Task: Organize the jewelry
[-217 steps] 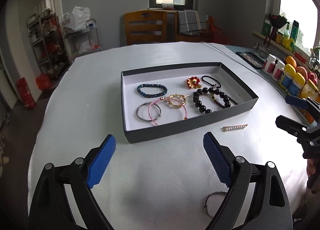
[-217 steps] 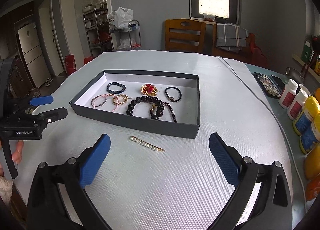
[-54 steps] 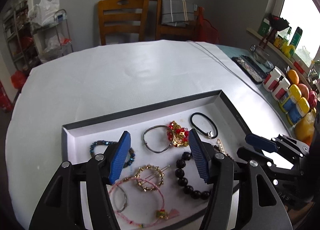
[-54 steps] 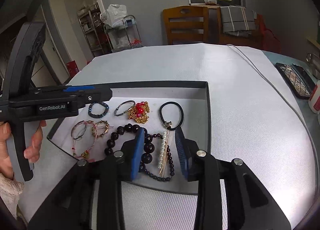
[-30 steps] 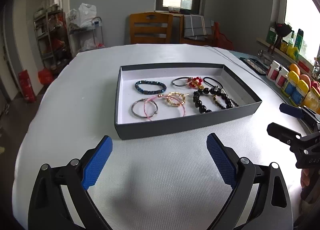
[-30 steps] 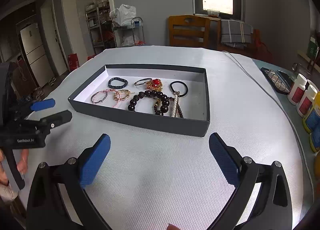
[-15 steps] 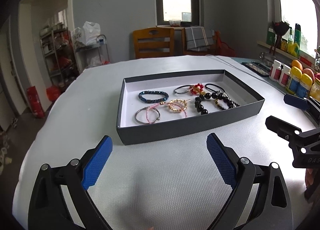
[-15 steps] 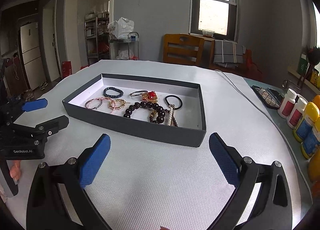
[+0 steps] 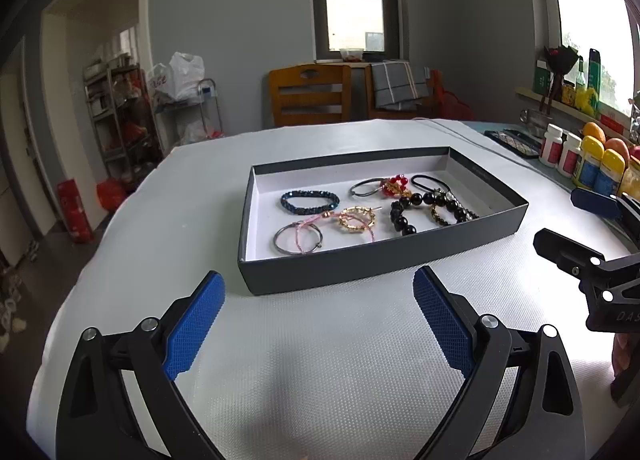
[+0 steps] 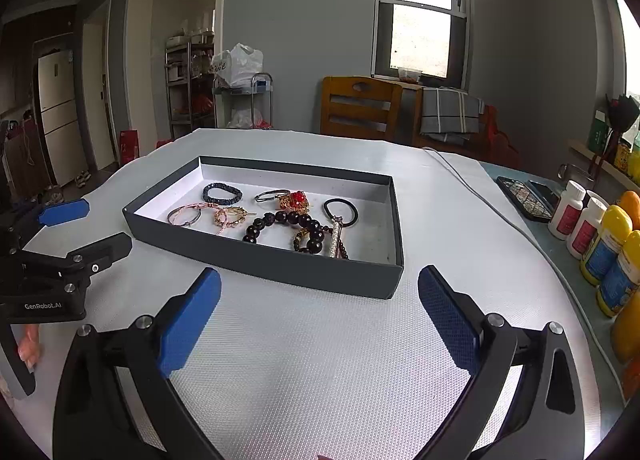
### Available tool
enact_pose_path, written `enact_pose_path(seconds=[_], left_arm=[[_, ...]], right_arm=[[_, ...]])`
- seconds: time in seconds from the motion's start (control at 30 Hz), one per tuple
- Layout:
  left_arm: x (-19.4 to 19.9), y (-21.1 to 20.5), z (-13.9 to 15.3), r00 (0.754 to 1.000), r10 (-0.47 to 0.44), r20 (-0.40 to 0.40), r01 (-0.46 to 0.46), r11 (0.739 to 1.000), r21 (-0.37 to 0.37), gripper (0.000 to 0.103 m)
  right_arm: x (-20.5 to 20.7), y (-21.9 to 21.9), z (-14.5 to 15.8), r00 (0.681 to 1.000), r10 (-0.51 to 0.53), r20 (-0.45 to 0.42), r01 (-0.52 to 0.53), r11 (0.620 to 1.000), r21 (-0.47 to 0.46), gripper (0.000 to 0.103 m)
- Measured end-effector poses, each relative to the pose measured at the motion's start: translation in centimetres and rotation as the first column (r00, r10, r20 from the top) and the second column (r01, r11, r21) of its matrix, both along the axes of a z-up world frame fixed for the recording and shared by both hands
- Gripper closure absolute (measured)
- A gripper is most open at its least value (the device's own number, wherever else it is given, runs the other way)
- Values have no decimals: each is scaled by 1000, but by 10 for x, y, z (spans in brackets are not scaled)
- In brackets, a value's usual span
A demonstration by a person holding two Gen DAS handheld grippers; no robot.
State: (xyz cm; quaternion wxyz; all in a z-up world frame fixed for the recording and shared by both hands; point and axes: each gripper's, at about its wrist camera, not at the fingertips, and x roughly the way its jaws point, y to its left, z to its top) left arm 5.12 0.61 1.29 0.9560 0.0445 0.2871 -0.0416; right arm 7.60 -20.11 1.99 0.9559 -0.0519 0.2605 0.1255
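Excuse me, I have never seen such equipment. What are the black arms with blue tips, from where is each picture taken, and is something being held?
These are two handheld grippers, one in each hand of a person. Each carries a camera that looks forward along its two blue-padded fingers. In the left wrist view, the left gripper fills the foreground, and the right one shows at the right edge. In the right wrist view, the right gripper is in front. Both are open and hold nothing.

On the white table sits a shallow dark tray. Inside it lie a blue beaded bracelet, a black hair tie, a dark bead bracelet, a pearl hair clip and some other pieces.
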Motion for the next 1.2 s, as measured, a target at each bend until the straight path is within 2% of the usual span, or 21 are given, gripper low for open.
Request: enact_pose_path(seconds=[1.2], left_arm=[[-1, 1, 1, 1000, 2, 6, -2, 1000, 0, 6]], right_arm=[[0, -1, 1, 1000, -8, 5, 8, 1000, 0, 6]])
